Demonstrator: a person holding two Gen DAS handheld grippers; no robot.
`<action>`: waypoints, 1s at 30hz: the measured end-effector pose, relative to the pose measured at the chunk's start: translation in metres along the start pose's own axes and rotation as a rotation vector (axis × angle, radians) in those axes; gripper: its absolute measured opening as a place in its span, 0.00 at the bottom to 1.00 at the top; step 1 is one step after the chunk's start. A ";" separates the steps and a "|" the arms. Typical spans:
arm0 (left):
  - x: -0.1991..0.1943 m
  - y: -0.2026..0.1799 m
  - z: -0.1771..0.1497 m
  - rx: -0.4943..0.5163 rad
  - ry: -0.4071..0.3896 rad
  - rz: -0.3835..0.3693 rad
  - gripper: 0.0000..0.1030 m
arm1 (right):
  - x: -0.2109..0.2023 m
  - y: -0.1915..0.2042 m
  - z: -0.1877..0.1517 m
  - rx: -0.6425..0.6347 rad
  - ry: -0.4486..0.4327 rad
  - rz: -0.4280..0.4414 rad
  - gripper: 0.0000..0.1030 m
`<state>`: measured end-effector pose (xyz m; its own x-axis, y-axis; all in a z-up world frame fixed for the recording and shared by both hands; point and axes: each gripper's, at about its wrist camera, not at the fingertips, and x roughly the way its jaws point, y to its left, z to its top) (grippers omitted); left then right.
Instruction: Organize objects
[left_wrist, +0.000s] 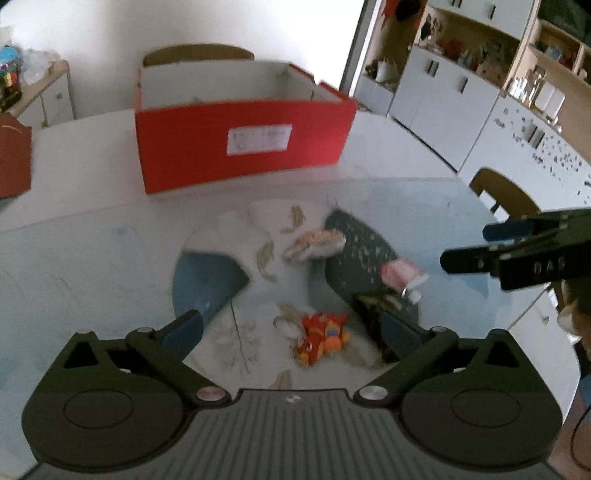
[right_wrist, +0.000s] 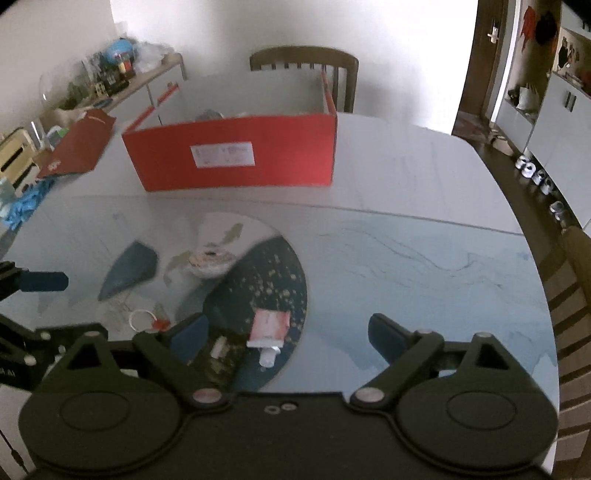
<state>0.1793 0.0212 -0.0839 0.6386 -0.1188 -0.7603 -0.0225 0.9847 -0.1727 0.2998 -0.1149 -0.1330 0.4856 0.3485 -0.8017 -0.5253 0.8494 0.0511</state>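
Open red cardboard box (right_wrist: 236, 157) with white label: contents unclear. Small orange-red plush toy (left_wrist: 322, 338) on desk (right_wrist: 406, 240). Left tool (left_wrist: 291, 328) and right tool (right_wrist: 286, 334): released, empty.

Red box (left_wrist: 240, 147) with white label (left_wrist: 259, 139), orange-red toy (left_wrist: 321, 338), pink tube (right_wrist: 269, 326)

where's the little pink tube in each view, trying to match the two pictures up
Left wrist view: the pink tube lies right of centre on the dark patterned patch, cap toward the lower right.
Right wrist view: it lies low and centre-left on that patch, cap pointing down.
Shared landmark: the red box with its white label, beyond the tube.
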 end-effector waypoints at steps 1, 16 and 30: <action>0.003 -0.001 -0.003 0.006 0.004 0.002 1.00 | 0.003 -0.001 -0.001 0.000 0.006 -0.001 0.90; 0.047 -0.003 -0.021 0.073 0.024 0.053 1.00 | 0.047 -0.010 -0.013 0.027 0.083 -0.037 0.85; 0.063 -0.019 -0.022 0.187 0.026 0.084 1.00 | 0.067 -0.010 -0.013 -0.008 0.120 -0.034 0.78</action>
<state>0.2024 -0.0075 -0.1422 0.6201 -0.0363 -0.7837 0.0702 0.9975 0.0094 0.3283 -0.1054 -0.1952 0.4164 0.2694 -0.8684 -0.5156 0.8566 0.0185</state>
